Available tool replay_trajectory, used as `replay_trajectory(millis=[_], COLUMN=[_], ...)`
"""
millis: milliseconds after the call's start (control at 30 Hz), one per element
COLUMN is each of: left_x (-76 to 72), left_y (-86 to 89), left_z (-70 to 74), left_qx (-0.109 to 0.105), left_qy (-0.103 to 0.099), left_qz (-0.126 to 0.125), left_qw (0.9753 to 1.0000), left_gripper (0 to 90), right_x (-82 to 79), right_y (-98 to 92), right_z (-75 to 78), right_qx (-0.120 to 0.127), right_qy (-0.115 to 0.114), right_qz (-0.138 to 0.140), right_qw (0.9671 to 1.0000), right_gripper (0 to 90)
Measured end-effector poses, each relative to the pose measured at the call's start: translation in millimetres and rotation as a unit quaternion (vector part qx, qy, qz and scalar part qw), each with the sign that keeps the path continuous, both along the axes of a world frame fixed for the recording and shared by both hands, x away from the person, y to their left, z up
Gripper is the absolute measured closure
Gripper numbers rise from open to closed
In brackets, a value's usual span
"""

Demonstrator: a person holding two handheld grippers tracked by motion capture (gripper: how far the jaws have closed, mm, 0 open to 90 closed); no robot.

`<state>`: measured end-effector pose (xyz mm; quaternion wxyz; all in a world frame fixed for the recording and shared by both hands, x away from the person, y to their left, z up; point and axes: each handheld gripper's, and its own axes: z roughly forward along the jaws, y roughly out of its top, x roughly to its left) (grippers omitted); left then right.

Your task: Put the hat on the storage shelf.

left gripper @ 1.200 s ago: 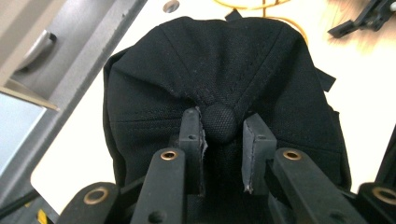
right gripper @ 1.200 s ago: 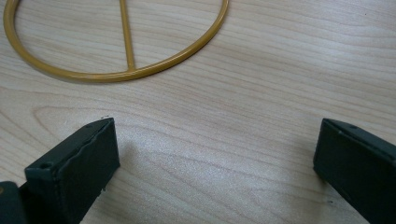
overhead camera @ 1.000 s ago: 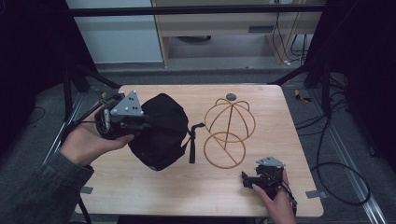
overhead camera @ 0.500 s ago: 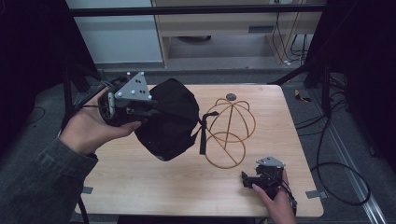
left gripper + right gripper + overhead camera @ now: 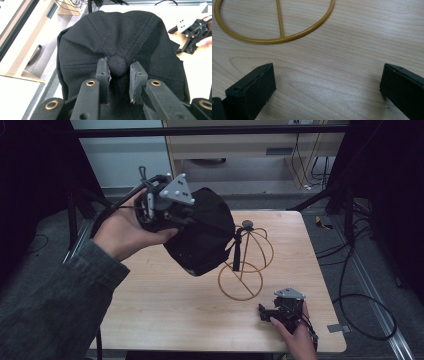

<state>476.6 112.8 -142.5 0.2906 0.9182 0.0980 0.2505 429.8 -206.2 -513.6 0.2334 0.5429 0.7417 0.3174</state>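
Above the table's (image 5: 165,315) far left part, the left gripper (image 5: 119,72) holds the black cap (image 5: 202,237) up, pinching its top button between both jaws. By the near right corner, the right gripper (image 5: 272,312) rests spread wide beside the wire stand (image 5: 245,265).

Wooden table (image 5: 165,295), possibly a cabinet (image 5: 235,142) behind, floor cables (image 5: 350,270)

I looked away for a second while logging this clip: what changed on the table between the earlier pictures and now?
The left gripper, shut on the black cap at its top button, has lifted the cap off the table and carried it up and toward the wire hat stand. The strap now hangs by the stand. The right gripper, open, stayed resting near the table's front edge; the stand has not moved.
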Motion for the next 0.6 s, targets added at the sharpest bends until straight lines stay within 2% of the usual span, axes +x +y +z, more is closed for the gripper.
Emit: replay_trajectory(millis=[100, 133, 233, 367, 600], left_x=[8.3, 14.9, 21.1, 23.2, 23.3], left_y=[-8.3, -16.6, -29.7, -48.2, -68.4], left_z=[0.3, 0.6, 2.9, 6.0, 4.0], left_qx=[0.001, 0.001, 0.002, 0.010, 0.013], left_qy=[0.004, 0.008, 0.010, 0.007, 0.007], left_qz=[0.002, 0.003, 0.001, -0.011, -0.021], left_qw=[1.0000, 1.0000, 1.0000, 0.9999, 0.9997], left_gripper=[73.4, 73.4, 73.4, 73.4, 73.4], right_x=[0.1, 0.1, 0.1, 0.1, 0.1], right_y=[-0.1, -0.1, -0.1, 0.0, 0.0], right_z=[-0.1, -0.1, 0.0, -0.1, -0.1], right_qx=[0.000, 0.000, -0.001, 0.000, 0.000], right_qy=[-0.001, 0.000, 0.000, 0.000, 0.000], right_qz=[0.001, 0.001, 0.000, 0.000, 0.000], right_qw=[1.0000, 1.0000, 1.0000, 1.0000, 1.0000], right_gripper=[0.3, 0.3, 0.4, 0.4, 0.4])
